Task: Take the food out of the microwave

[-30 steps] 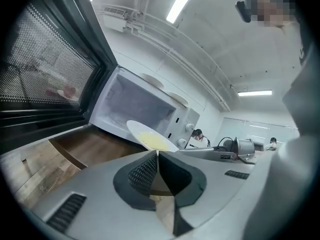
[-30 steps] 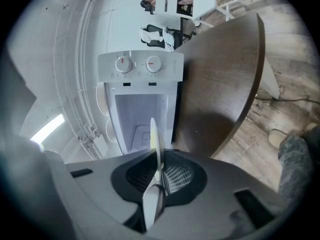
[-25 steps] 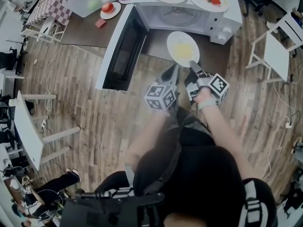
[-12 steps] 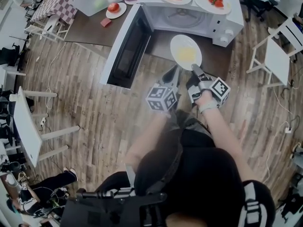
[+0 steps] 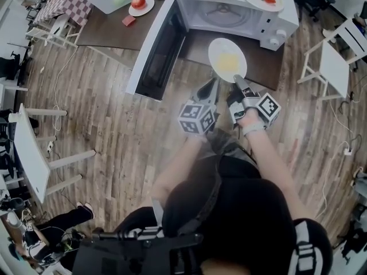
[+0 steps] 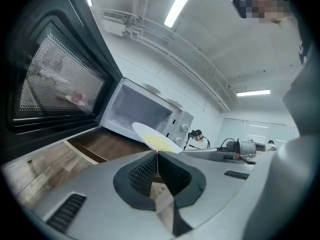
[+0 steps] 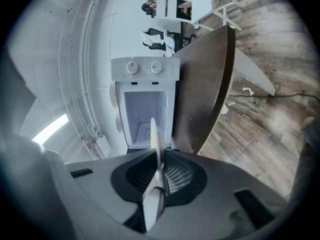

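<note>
Round white plate with yellow food (image 5: 227,59): out of the white open-doored microwave (image 5: 229,16), above the dark brown surface (image 5: 195,47), rim gripped by right tongs (image 5: 237,79). Left tongs (image 5: 213,83): clenched, empty, just beside.

Open microwave door (image 5: 157,50) blocks left — cavity (image 5: 221,16) seemingly clear.

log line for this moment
right gripper: shut on plate | left gripper: shut, empty | plate: outside microwave, door open
</note>
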Demonstrator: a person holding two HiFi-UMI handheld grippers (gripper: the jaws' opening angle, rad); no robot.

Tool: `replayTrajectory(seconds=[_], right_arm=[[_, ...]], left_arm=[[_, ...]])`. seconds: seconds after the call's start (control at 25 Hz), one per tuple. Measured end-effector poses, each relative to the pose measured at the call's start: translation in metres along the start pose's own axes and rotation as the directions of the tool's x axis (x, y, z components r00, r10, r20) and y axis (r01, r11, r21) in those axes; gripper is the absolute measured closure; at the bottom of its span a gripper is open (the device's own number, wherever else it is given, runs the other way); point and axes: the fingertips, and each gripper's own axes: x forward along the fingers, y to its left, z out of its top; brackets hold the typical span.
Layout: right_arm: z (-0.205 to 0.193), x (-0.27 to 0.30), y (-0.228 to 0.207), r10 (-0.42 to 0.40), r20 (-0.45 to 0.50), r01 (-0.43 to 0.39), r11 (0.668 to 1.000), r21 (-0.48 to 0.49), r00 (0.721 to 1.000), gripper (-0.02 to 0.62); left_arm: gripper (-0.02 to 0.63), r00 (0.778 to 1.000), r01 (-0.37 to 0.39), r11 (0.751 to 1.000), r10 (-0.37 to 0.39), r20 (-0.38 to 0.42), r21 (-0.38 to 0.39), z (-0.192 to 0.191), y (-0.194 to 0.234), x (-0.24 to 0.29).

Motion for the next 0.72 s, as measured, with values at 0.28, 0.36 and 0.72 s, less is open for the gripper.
replayTrajectory(seconds=[0.28,0.36,0.72], right_arm=[[-0.029,-0.009,0.002,0.000,0.027,-0.001,1.000,0.027,1.000,0.557],[-0.038,-0.013,0.002,0.003,0.031,-0.004,1.000,0.028,1.000,0.557],[-0.070,-0.042,-0.002,0.011,0.066,-0.013,0.999,0.038,0.998,0.557]], left_arm=[[0.611,1.000,0.012,1.000,-0.012,-0.002,0.005,0.009,0.008,-0.031],[0.611,1.000,0.020,1.000,-0.020,-0.006,0.013,0.008,0.007,-0.040],[0.611,0.998,0.055,0.998,-0.054,-0.028,0.023,-0.004,0.003,-0.077]])
